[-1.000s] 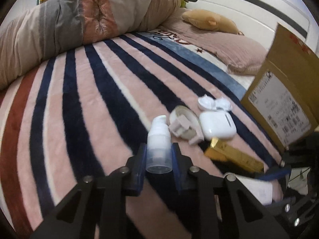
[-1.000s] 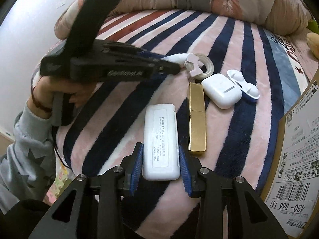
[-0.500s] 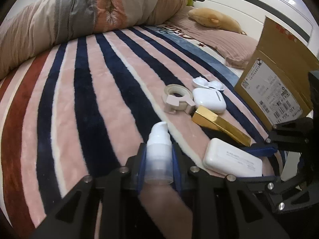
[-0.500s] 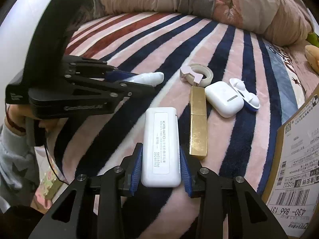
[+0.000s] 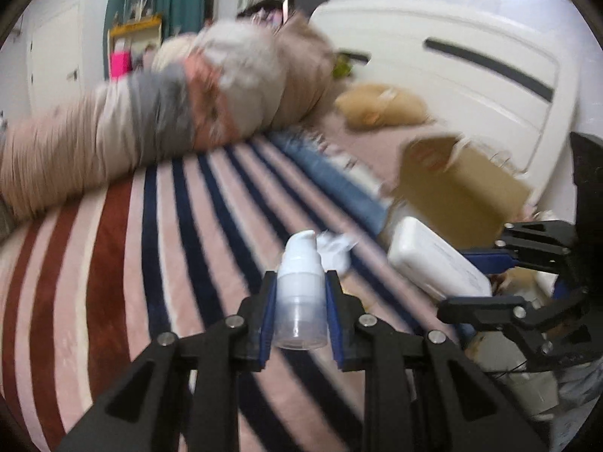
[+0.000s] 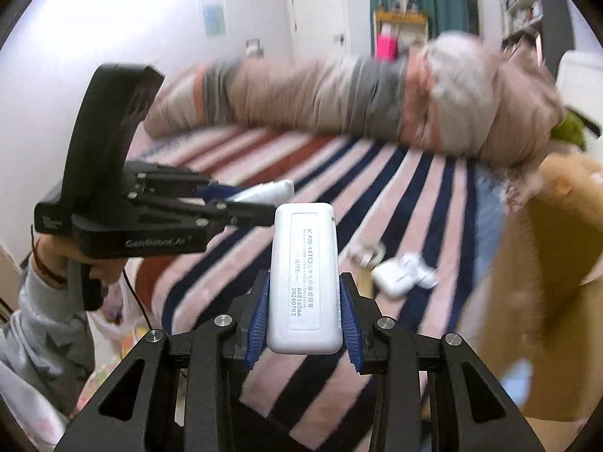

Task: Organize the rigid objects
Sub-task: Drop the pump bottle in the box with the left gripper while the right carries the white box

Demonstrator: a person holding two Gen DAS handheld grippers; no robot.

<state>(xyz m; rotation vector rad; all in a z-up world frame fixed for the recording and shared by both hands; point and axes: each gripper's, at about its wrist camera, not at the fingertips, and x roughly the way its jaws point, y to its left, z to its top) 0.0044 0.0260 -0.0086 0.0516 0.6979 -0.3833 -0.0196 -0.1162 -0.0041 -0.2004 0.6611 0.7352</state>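
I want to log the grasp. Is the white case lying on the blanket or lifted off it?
Lifted. The white case sits clamped between the right gripper jaws, with the striped blanket far behind it.

White case (image 6: 303, 278) label reads "KATO-KATO", "AR5185AA", "20280703"; smaller print on it too blurred. Left gripper (image 6: 264, 197) body is marked "GenRobot.AI". Cardboard box (image 6: 546, 282) print unreadable.

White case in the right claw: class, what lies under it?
Under the lifted white case only the striped blanket shows, well below it. The patch straight behind the case is covered.
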